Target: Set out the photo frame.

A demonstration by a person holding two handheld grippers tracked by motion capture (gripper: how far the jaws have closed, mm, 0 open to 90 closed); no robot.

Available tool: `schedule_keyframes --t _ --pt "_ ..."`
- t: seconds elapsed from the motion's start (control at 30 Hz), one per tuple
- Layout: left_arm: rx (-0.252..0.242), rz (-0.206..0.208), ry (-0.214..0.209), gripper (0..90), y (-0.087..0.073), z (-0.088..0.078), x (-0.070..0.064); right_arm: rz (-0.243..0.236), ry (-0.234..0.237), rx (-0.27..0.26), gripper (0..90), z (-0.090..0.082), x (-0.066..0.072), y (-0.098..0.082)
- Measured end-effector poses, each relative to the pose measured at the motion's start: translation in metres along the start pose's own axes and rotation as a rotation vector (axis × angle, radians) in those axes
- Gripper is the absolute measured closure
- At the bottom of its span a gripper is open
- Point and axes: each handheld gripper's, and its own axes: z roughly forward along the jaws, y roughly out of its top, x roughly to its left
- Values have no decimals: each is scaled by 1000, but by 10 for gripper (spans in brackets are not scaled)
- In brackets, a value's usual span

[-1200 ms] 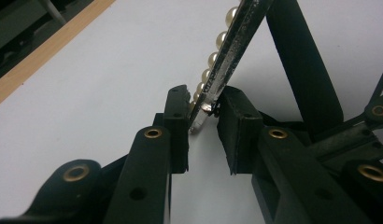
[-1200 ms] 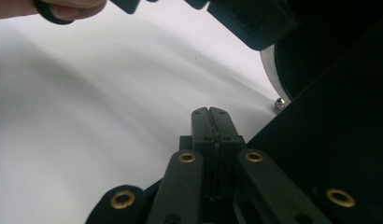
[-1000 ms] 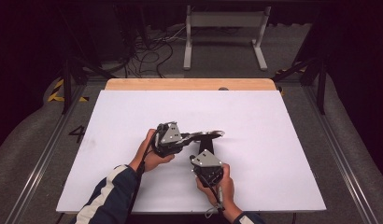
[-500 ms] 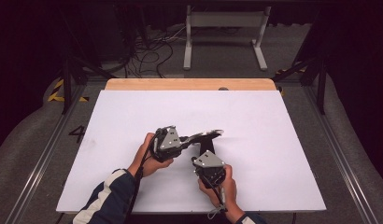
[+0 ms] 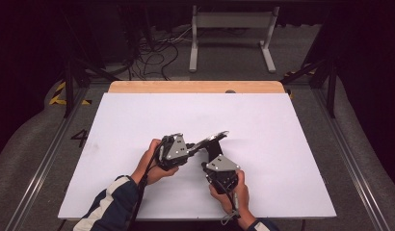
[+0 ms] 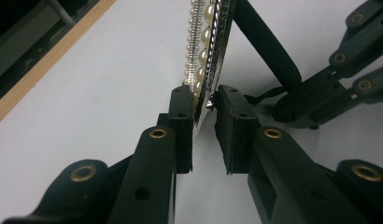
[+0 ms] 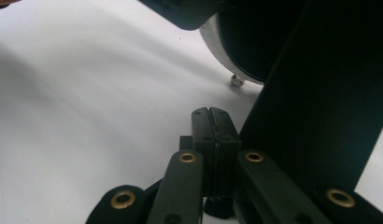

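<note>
Now the left tool [image 6: 204, 100] pinches the pearl headband [image 6: 203, 42]; right tool [image 7: 211, 116], shut and empty, must open to take the band's other end.

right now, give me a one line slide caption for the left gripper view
Left gripper pinching the rim of a pearl-trimmed hand mirror held on edge above the white table.

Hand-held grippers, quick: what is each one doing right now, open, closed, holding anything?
Left hand-held gripper: closed on the edge of a pearl-trimmed headband.
Right hand-held gripper: closed, pads pressed together with nothing between them.
</note>
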Motion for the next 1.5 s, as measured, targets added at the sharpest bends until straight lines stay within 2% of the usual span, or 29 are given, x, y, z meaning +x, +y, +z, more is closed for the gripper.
schedule_keyframes --t 0.2,0.4,0.43,0.5,0.53,0.67,0.77,0.87,0.93,1.0,1.13,1.33,1.4,1.5 --pt "-7 -7 -13 766 2 0 -4 21 -7 2 900 -3 -13 -3" --pt "-19 -20 -24 762 2 -1 -6 27 -11 1 900 -4 -18 -4" --pt "-30 -26 -12 801 3 -4 -6 29 -15 1 900 -4 -19 -4" --pt "-53 -50 -42 877 3 -9 -2 41 -14 -4 900 -5 -24 -4" --pt "-55 -42 -45 879 4 -8 -3 45 -12 -6 900 -5 -27 -4" --pt "-64 -52 -49 860 4 -5 -3 64 -3 4 900 -3 -30 -6" --pt "-51 -61 -62 780 0 -2 -3 49 -3 12 900 -3 -29 -6" --pt "-49 -64 -63 772 -2 2 -4 46 0 10 900 -3 -30 -6" --pt "-36 -63 -42 758 -3 4 -4 45 -2 11 900 -3 -31 -7" --pt "-19 -71 -37 715 -5 10 -4 41 -1 11 900 -3 -31 -7" --pt "9 -72 -22 690 -8 23 -5 36 -2 13 900 -3 -31 -7" --pt "1 -101 16 650 -11 34 -1 45 1 18 900 -3 -31 -8" --pt "1 -100 20 642 -11 34 -1 44 0 19 900 -3 -31 -9" --pt "-22 -85 12 688 -11 35 -2 43 -4 17 900 -4 -31 -9"
